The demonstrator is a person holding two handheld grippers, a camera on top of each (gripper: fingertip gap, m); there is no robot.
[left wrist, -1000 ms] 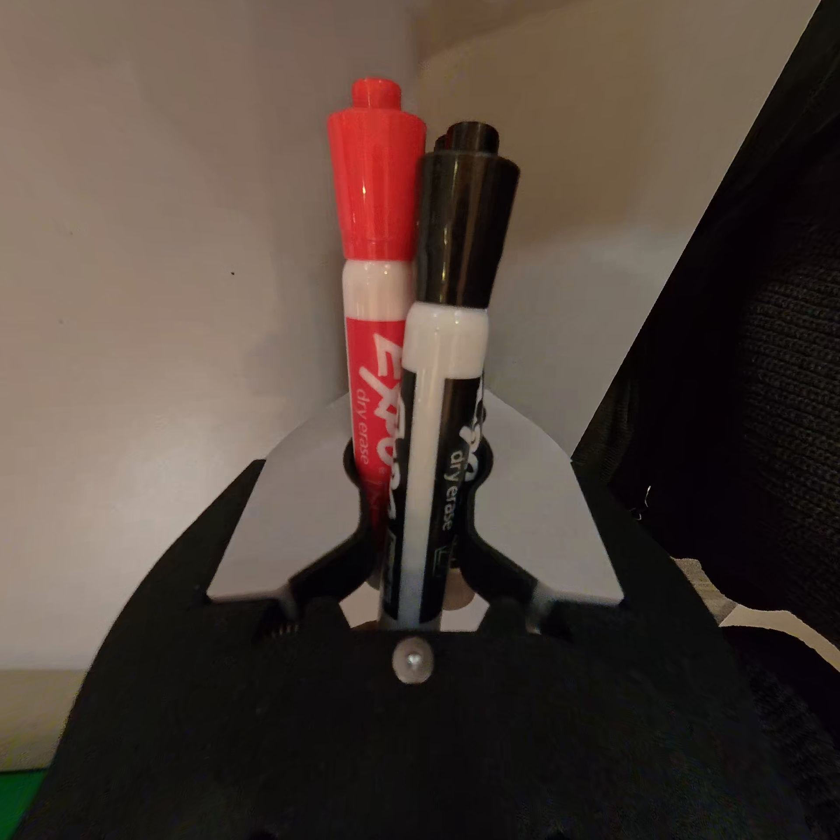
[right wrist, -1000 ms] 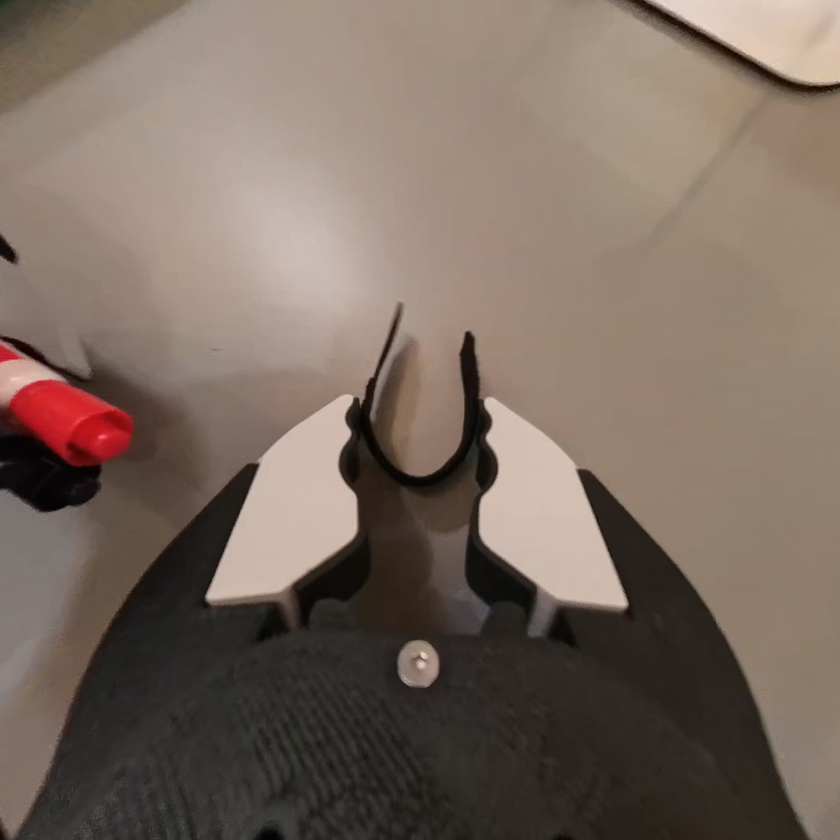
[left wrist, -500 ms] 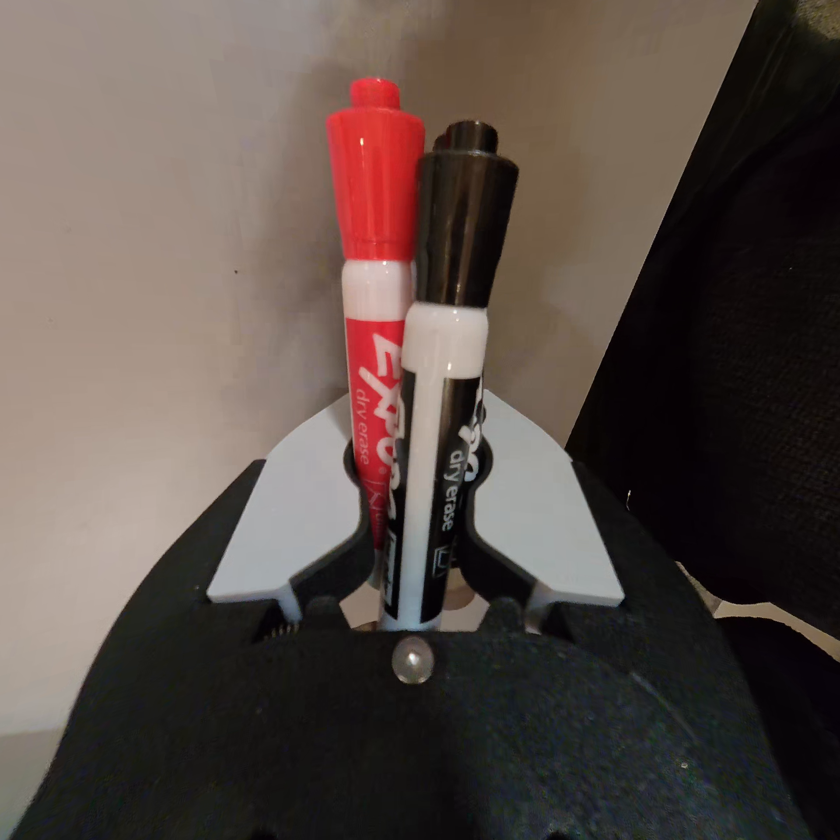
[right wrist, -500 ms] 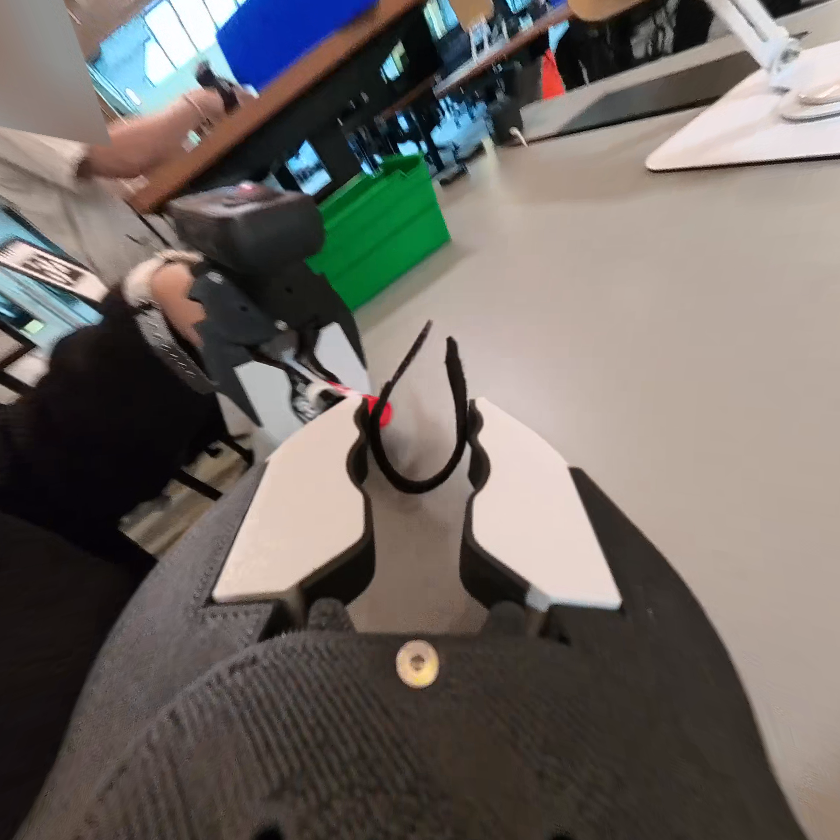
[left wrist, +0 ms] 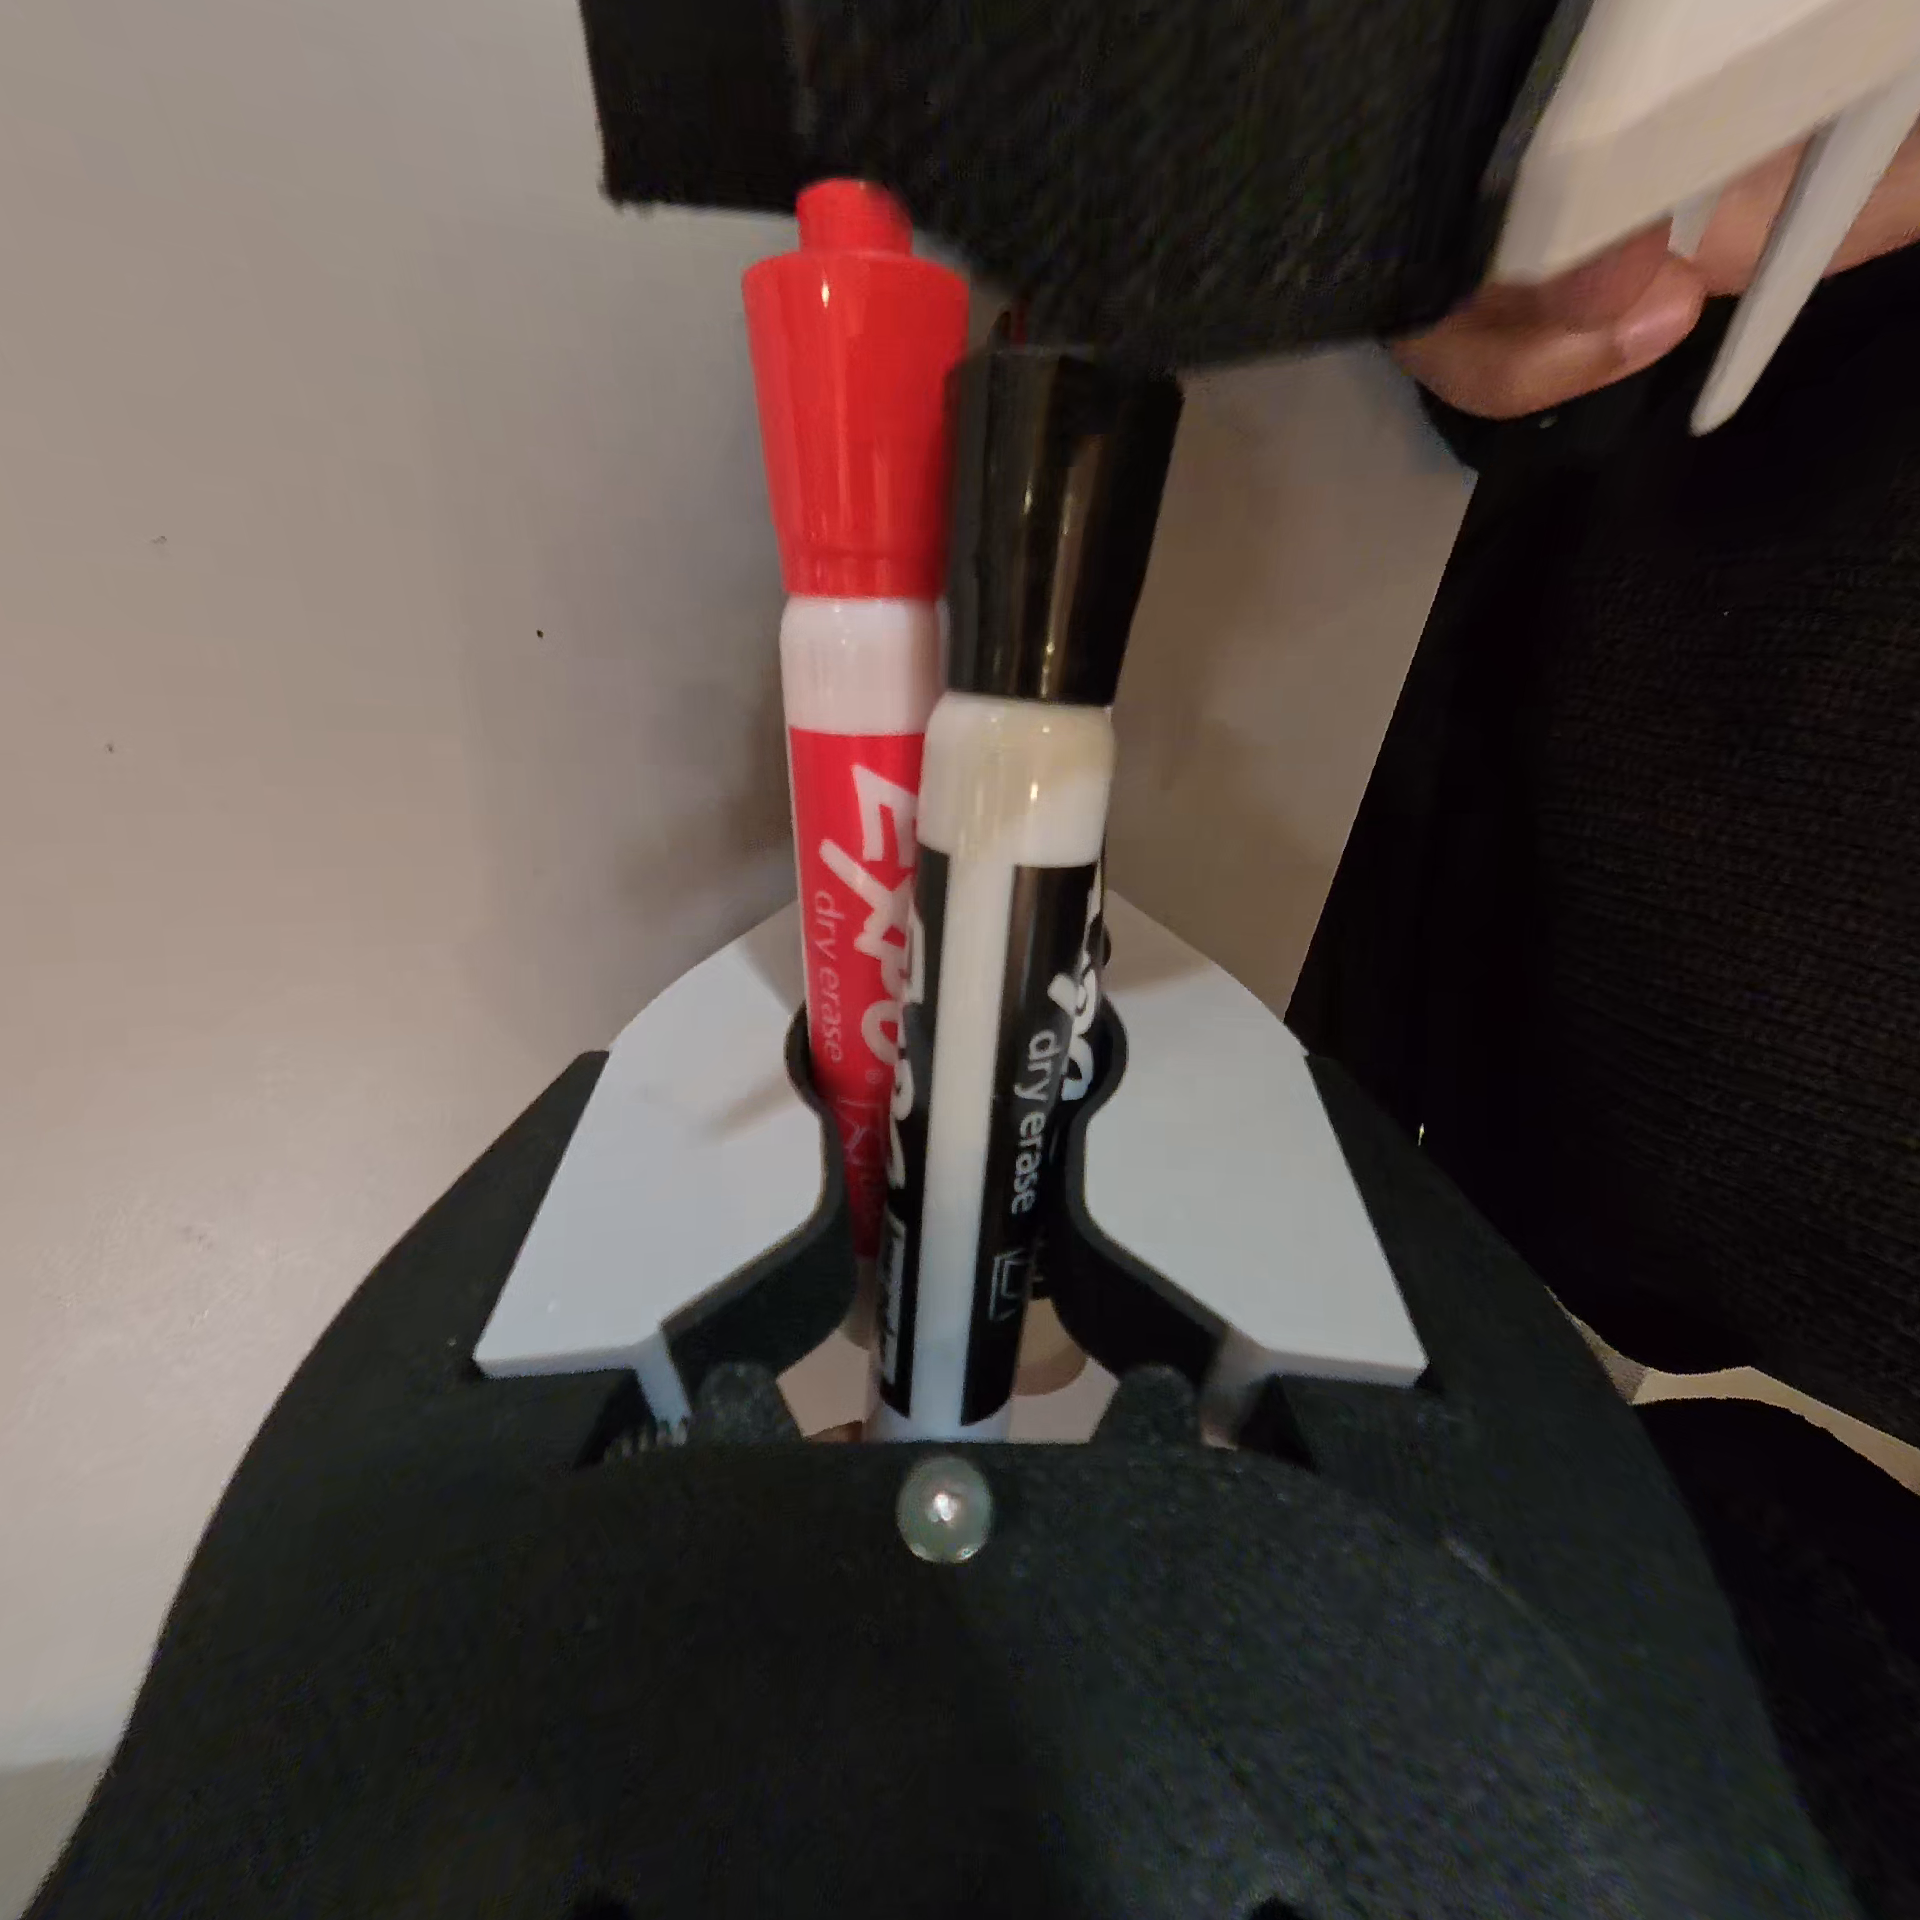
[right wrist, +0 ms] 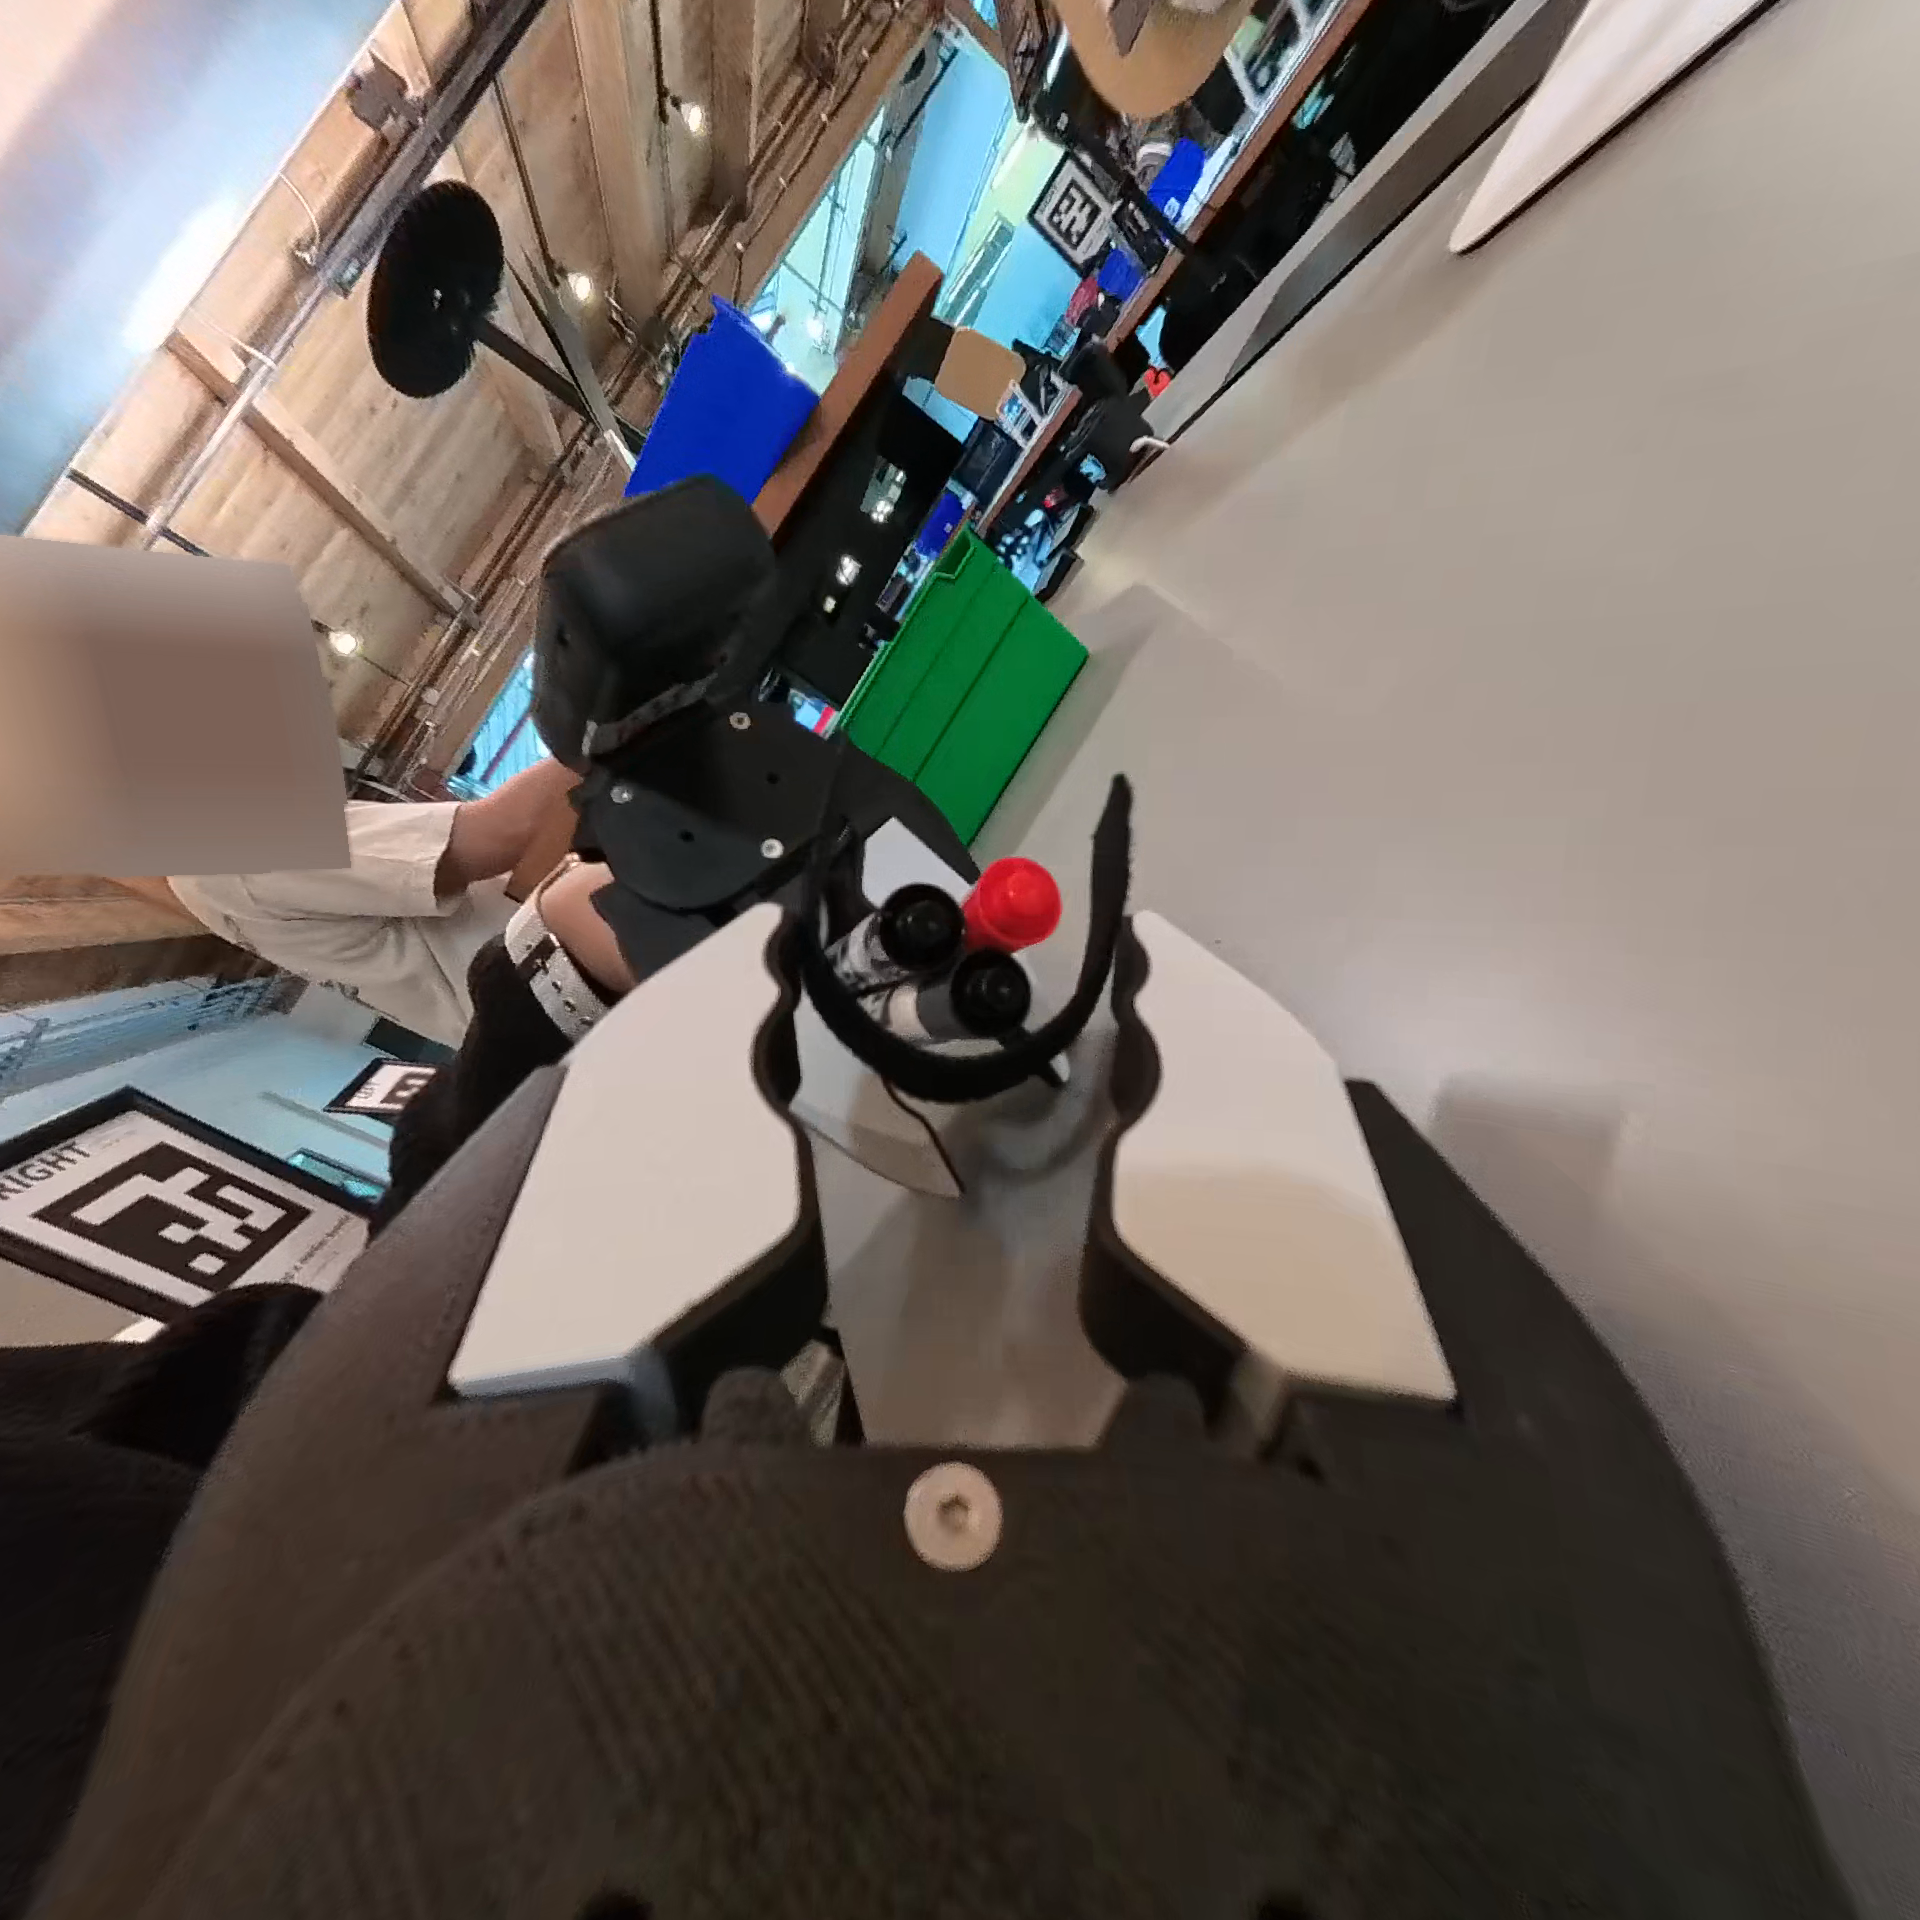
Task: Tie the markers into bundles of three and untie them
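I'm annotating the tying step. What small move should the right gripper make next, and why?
Probably ease the right gripper forward so its curved black strap cups the three markers clamped in the left gripper; their caps sit just beyond the open loop, still unwrapped.
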